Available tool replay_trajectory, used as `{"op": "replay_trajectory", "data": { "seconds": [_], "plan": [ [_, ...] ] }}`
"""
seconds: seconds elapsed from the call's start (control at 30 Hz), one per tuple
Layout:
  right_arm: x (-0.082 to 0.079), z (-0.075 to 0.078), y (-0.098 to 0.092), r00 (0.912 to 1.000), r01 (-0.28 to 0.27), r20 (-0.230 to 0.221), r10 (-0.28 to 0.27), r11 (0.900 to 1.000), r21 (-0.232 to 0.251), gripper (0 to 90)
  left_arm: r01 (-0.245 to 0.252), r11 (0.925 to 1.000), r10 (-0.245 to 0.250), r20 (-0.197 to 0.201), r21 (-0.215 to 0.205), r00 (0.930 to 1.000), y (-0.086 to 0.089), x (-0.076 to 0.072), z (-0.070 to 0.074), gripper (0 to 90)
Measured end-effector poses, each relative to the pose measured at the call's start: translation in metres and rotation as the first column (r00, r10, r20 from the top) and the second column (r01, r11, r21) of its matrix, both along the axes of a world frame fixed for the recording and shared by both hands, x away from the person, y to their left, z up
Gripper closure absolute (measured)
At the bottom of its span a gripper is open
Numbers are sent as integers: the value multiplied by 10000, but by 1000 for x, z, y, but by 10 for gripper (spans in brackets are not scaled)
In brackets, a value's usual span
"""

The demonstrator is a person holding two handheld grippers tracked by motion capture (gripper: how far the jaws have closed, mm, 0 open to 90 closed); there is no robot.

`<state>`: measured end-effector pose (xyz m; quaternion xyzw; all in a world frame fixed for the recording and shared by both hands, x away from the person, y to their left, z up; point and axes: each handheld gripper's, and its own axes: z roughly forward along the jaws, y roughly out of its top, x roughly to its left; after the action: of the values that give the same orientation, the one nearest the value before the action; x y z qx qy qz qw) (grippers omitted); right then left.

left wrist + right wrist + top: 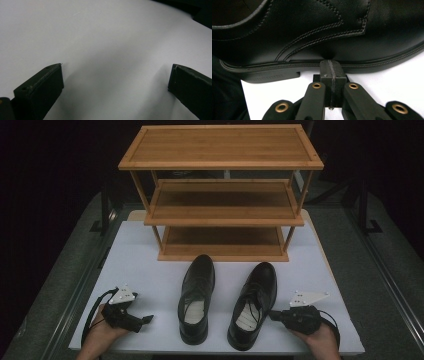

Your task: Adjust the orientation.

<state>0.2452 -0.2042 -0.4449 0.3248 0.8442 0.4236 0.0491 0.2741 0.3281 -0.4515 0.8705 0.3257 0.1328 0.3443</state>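
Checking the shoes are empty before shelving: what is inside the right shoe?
Inside the right shoe a pale insole shows at the heel opening. The toe end lies under the laced upper, so nothing there can be seen.

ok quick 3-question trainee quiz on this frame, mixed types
1. True or false: the right gripper is shut, its tips against the right shoe.
2. The left gripper is: A) shut on a shoe, B) open over bare table, C) on the rack.
3. Fill in: the rack has ___ shelves, all bare.

Key: 1 true. 2 B. 3 three.
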Motion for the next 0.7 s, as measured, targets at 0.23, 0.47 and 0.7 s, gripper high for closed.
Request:
{"op": "replay_trajectory", "data": {
  "seconds": [0.23,0.47,0.7],
  "plan": [
    [6,1,4,9999,41,153,-39,9999,-149,898,-1,10000,1,0,5,10000,0,0,0,0],
    [15,1,11,9999,-13,143,15,9999,-116,898,0,10000,0,1,4,10000,0,0,0,0],
    [25,1,22,9996,-34,293,42,9997,-244,898,1,10000,-1,1,3,10000,0,0,0,0]
  ]
}}
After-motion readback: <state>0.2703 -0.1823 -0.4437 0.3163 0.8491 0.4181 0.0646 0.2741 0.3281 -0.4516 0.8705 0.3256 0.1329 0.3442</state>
